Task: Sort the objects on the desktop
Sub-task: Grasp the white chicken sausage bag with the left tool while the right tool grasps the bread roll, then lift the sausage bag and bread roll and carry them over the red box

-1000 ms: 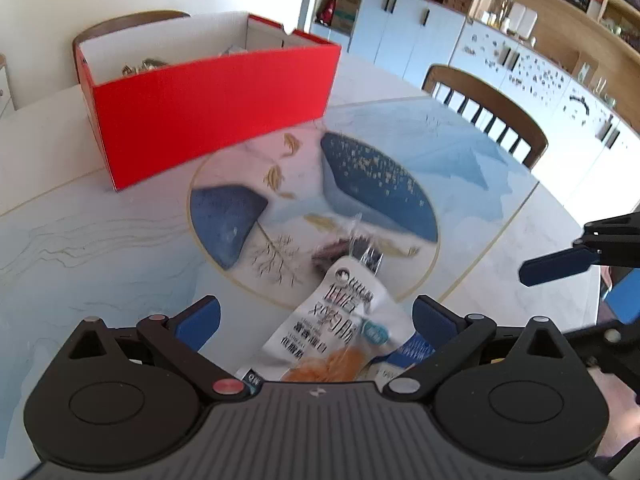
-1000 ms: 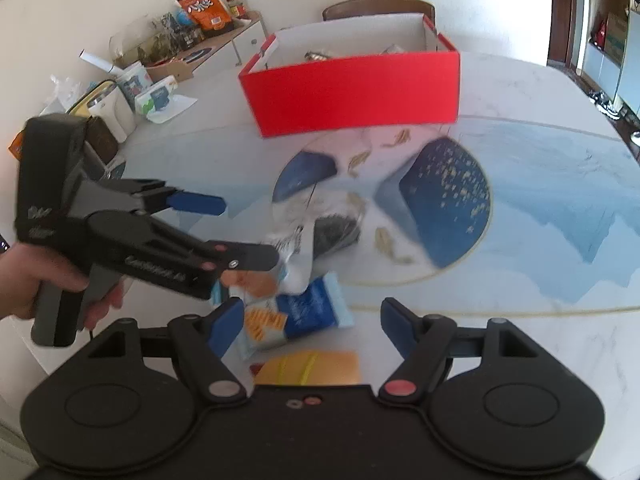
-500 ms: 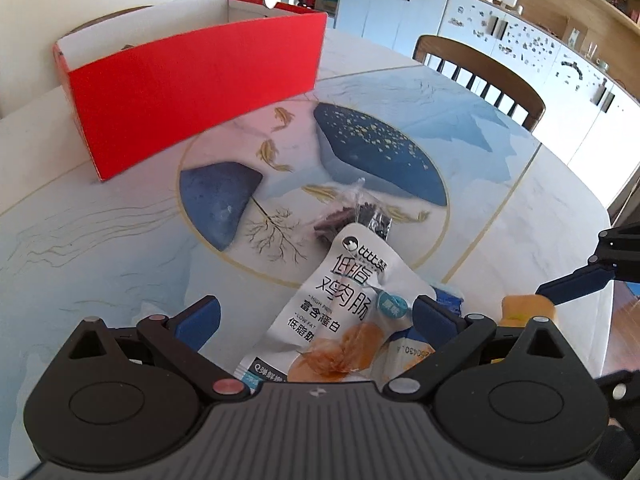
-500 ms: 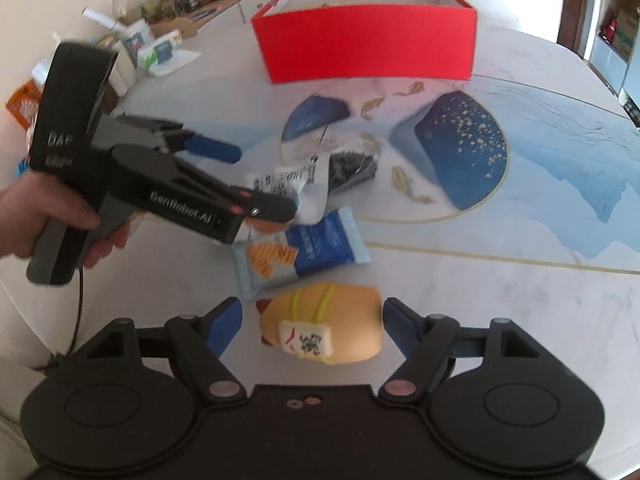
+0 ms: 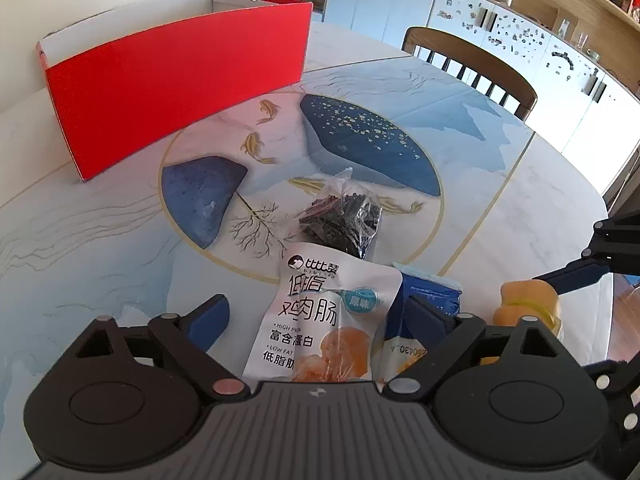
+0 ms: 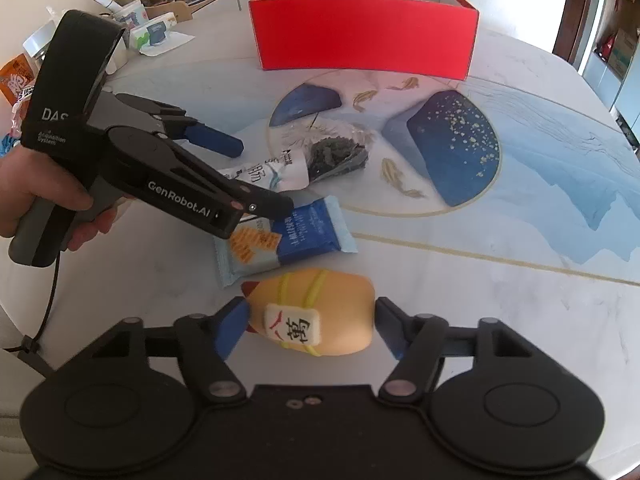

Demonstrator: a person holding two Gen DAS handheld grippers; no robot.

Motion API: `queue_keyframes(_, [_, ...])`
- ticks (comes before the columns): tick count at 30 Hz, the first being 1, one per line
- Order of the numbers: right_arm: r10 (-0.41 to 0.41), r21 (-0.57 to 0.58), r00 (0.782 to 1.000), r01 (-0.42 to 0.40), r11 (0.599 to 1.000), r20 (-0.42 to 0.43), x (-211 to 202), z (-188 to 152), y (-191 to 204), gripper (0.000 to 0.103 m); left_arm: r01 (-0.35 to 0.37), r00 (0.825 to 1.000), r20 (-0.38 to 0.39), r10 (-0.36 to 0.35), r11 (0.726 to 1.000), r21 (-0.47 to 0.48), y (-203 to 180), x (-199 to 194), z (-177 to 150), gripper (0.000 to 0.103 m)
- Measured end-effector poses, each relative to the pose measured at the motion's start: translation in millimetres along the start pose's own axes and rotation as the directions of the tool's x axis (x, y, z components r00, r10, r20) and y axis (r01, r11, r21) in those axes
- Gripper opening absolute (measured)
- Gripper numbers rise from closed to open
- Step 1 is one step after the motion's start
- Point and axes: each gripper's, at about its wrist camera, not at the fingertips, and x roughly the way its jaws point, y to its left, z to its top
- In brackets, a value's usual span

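Observation:
A white chicken-sausage packet (image 5: 320, 320) lies flat between the fingers of my left gripper (image 5: 316, 318). Its jaws are closing, and the pads still stand clear of the packet. An orange plush toy (image 6: 332, 320) with a white label lies between the pads of my right gripper (image 6: 310, 306). Those jaws are closing too; the pads are at the toy's two ends and it shows no squeeze. A blue snack packet (image 6: 296, 240) lies beside the toy. A clear bag of dark dried pieces (image 5: 344, 220) lies just beyond the white packet. The red box (image 5: 180, 92) stands open-topped at the far side.
A person's hand (image 6: 40, 200) holds the left gripper (image 6: 260, 176) over the packets, close to my right one. A wooden chair (image 5: 468, 56) stands at the round table's far right edge (image 5: 560, 168). A cluttered sideboard (image 6: 160, 0) lies beyond the left edge.
My right gripper came down around the orange toy and its jaws narrowed onto its ends. The left jaws narrowed slightly around the white packet.

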Motion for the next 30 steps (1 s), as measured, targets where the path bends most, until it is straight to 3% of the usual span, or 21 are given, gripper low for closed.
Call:
queue_keyframes(12, [-0.016,0.016,1.000,0.016,1.000,0.002,0,3,-7,0.064,0.010,1.000,0.016,-0.010,1.000,0.024,-3,-4,-1,0.060])
queue_keyframes(30, [-0.025,0.025,0.999,0.024,0.999,0.034,-11,22,-27,0.063,-0.008,0.997,0.070,0.016,0.993,-0.114,11,-17,3,0.058])
